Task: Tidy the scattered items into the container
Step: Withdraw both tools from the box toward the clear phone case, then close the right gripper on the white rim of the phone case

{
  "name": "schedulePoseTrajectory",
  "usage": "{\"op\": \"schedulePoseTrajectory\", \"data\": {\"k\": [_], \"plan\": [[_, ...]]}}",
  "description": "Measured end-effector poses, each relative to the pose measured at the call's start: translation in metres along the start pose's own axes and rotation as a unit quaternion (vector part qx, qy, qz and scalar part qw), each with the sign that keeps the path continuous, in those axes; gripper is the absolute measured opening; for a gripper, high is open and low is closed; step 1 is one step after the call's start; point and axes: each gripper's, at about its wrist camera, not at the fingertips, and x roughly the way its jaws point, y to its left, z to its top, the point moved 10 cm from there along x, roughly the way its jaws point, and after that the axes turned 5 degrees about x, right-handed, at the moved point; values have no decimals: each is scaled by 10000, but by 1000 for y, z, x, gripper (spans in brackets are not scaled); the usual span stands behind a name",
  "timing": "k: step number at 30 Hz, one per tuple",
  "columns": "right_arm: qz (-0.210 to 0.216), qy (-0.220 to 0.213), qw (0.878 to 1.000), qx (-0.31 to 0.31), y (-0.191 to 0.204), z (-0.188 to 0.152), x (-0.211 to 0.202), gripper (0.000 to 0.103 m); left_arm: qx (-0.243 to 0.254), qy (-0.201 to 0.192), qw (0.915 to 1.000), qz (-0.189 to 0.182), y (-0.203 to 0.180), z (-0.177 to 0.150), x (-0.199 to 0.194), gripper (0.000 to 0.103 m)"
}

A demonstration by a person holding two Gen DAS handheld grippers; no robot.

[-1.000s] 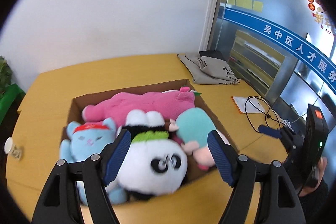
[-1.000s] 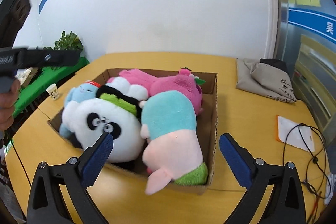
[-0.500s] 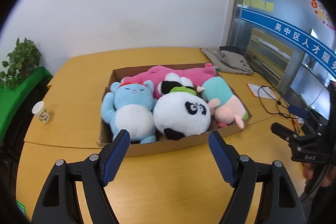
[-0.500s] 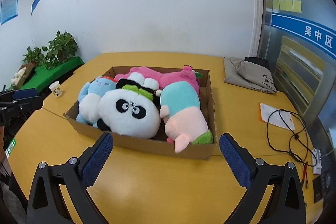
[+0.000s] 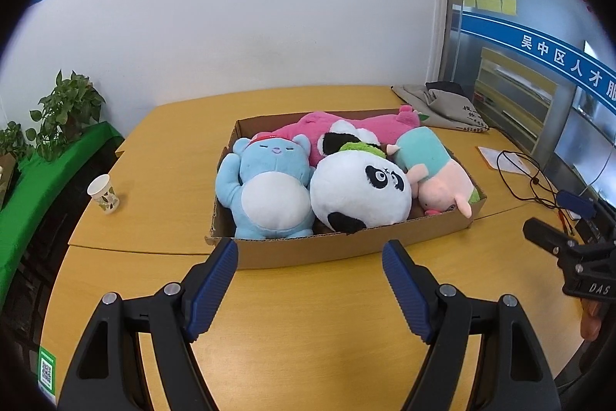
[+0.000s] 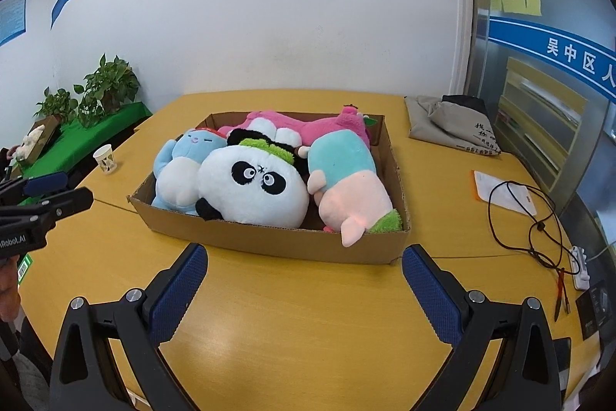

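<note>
Left gripper (image 5: 310, 253) at bottom centre of its frame, jaws wide apart w/ nothing between; right gripper (image 6: 304, 259) likewise open & empty. Paper cup (image 5: 102, 194) mid-left, black cable (image 6: 527, 214) right, grey bag (image 6: 454, 124) upper right; nothing blocks the box. Cardboard box (image 5: 346, 243) at frame centre on yellow table (image 5: 308, 314), packed w/ blue toy (image 5: 265, 187), panda (image 5: 360, 187), pink toy (image 5: 369, 124), pig (image 5: 439, 172). Wall banner reads "吴中区人才".
</note>
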Motion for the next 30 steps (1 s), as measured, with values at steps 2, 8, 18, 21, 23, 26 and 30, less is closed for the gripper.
{"op": "schedulePoseTrajectory", "data": {"k": [2, 8, 18, 21, 23, 26, 30], "plan": [[-21, -41, 10000, 6, 0, 2, -2, 103, 9, -10, 10000, 18, 1, -4, -2, 77], [205, 45, 9998, -27, 7, -7, -5, 103, -172, 139, 9997, -90, 9, -29, 0, 77], [1352, 1600, 9758, -633, 59, -173, 8, 103, -378, 1561, 9859, -463, 24, -183, 14, 77], [1585, 2036, 9643, -588, 68, -212, 13, 102, -413, 1868, 9799, -574, 22, -214, 12, 77], [1590, 2114, 9620, -672, 73, -226, 12, 102, -434, 2044, 9757, -660, 18, -230, 8, 77], [1660, 2134, 9592, -828, 85, -237, 7, 101, -395, 2305, 9694, -752, 9, -253, 0, 77], [1351, 2238, 9600, -1001, 86, -250, 10, 93, -444, 2605, 9608, -841, -1, -276, -1, 68]]}}
